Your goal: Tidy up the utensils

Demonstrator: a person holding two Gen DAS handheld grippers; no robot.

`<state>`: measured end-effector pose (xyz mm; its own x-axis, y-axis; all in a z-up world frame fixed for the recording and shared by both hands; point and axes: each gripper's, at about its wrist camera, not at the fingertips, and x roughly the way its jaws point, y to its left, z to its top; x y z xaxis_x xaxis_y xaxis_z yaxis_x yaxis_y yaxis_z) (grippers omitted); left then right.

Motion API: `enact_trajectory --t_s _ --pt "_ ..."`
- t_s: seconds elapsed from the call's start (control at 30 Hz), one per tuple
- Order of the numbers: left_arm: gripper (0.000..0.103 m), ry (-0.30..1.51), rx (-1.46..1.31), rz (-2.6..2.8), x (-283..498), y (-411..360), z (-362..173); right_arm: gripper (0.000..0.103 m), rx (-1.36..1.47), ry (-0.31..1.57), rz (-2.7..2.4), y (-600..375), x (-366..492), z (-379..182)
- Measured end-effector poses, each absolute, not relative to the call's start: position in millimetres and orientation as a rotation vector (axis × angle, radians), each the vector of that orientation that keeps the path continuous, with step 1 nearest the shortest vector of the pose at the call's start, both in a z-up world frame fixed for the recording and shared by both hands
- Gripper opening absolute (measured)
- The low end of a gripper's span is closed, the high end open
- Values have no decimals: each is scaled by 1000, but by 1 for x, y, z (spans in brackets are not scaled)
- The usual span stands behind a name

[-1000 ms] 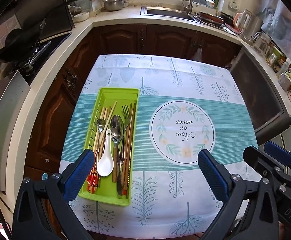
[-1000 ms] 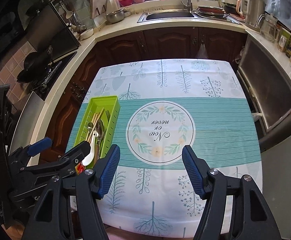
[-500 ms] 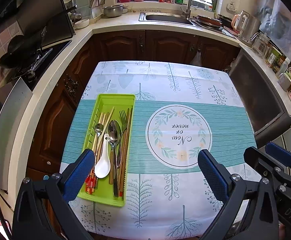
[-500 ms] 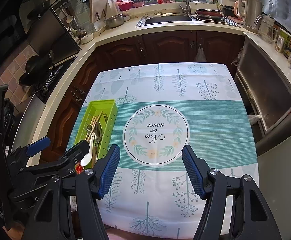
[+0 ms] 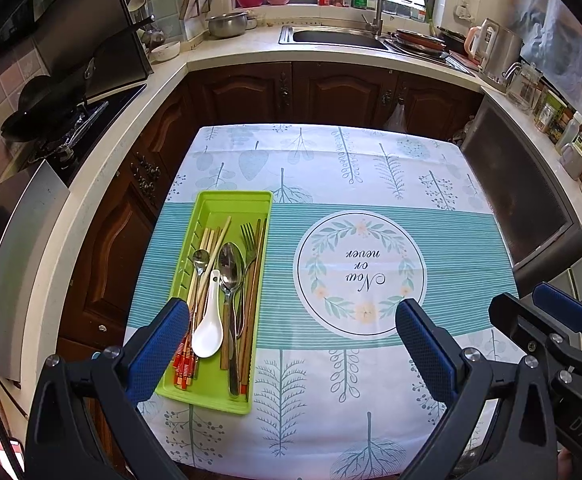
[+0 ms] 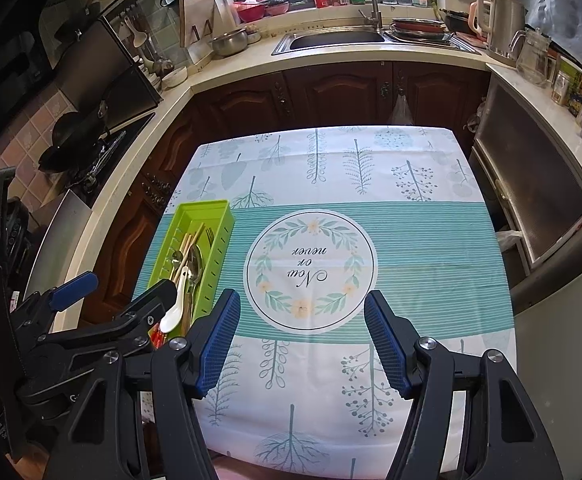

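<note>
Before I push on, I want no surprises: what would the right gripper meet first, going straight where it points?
Probably the bare tablecloth near its round wreath print; the right gripper is open and empty.

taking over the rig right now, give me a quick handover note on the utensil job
Left tongs: open, empty, over the near table edge beside the green tray.
Right tongs: open, empty, over the tablecloth to the right of the tray.
Things: white spoon, metal spoons, fork and chopsticks all lie mixed together in the tray.
Done: nothing has been picked up, as far as can be seen.
Left: probably sort the utensils by kind.
</note>
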<state>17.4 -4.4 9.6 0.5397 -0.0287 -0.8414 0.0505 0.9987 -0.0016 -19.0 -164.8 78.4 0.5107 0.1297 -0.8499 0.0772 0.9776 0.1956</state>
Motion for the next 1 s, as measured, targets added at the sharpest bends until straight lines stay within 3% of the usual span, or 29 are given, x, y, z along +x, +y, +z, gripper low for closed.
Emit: enact_trajectory --t_s 1.0 --pt "102 1009 28 -51 18 -4 7 66 206 1029 40 -168 -19 75"
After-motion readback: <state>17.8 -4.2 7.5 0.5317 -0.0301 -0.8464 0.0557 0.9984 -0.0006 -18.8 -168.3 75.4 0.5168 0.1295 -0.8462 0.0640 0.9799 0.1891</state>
